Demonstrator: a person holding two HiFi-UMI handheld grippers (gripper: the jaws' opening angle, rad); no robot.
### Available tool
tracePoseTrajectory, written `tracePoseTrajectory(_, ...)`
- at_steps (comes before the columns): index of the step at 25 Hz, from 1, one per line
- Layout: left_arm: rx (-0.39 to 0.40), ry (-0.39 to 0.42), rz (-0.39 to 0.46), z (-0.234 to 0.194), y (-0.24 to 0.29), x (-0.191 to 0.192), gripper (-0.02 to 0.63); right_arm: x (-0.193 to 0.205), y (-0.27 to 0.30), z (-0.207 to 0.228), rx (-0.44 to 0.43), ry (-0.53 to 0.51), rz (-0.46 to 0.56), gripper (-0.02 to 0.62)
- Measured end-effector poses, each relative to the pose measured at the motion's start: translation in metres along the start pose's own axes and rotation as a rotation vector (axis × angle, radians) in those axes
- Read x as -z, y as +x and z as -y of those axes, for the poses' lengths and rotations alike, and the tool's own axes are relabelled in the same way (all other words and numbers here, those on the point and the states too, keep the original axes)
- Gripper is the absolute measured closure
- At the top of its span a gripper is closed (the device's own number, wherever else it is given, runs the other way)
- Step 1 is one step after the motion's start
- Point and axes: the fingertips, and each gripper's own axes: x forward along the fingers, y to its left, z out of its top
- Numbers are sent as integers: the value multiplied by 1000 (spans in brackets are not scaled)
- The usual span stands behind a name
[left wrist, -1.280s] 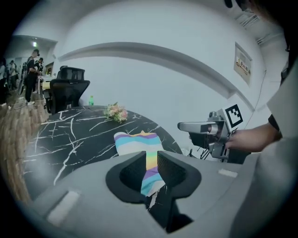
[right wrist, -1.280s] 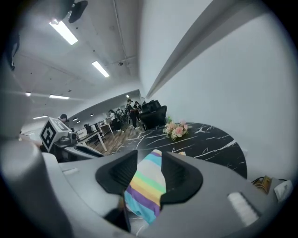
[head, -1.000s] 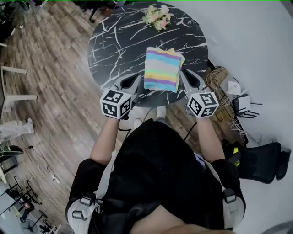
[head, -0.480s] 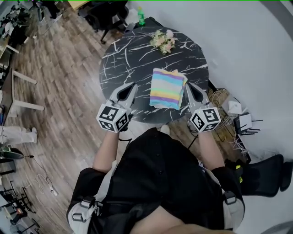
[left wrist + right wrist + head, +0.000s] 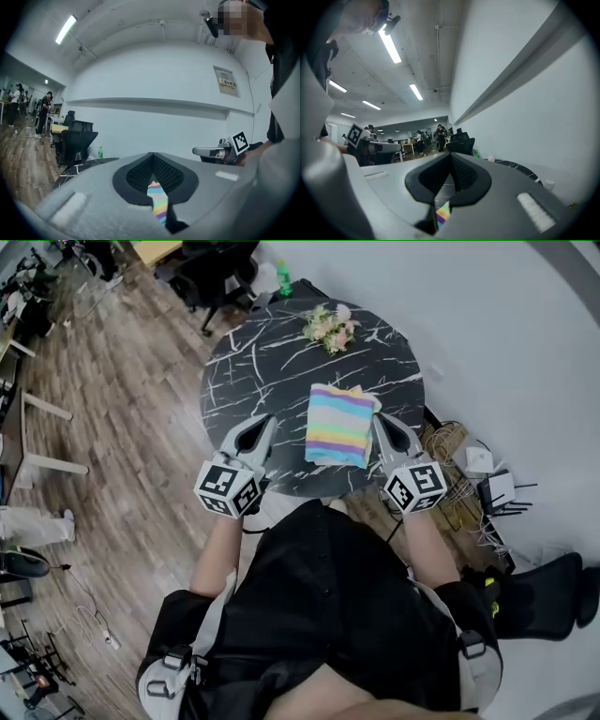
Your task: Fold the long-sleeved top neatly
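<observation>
- Wooden floor [image 5: 122,399]: plank boards that fill the left of the head view.
- Person [image 5: 328,615]: seen from above in dark clothing, with both forearms reaching toward the table.
- Round table [image 5: 272,362]: black top with white marble veining, standing close to a pale wall.
- Long-sleeved top [image 5: 339,425]: folded into a compact rectangle of pastel rainbow stripes. It lies flat on the near right part of the table, between the two grippers and touched by neither.
- Left gripper [image 5: 264,421]: held over the table's near edge, left of the top. Its jaws are closed with nothing between them.
- Right gripper [image 5: 380,418]: just right of the top. Its jaws are likewise closed and empty.
- Flower bunch [image 5: 330,327]: pale blooms at the table's far edge.
- Green bottle [image 5: 100,152]: upright beyond the table, near a black office chair [image 5: 75,140].
</observation>
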Motion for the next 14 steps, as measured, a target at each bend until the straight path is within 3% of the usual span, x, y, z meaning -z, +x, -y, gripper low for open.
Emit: tracePoseTrajectory(14, 10, 3, -31, -8, 17, 6, 598, 3, 9, 13, 13, 15, 4, 591)
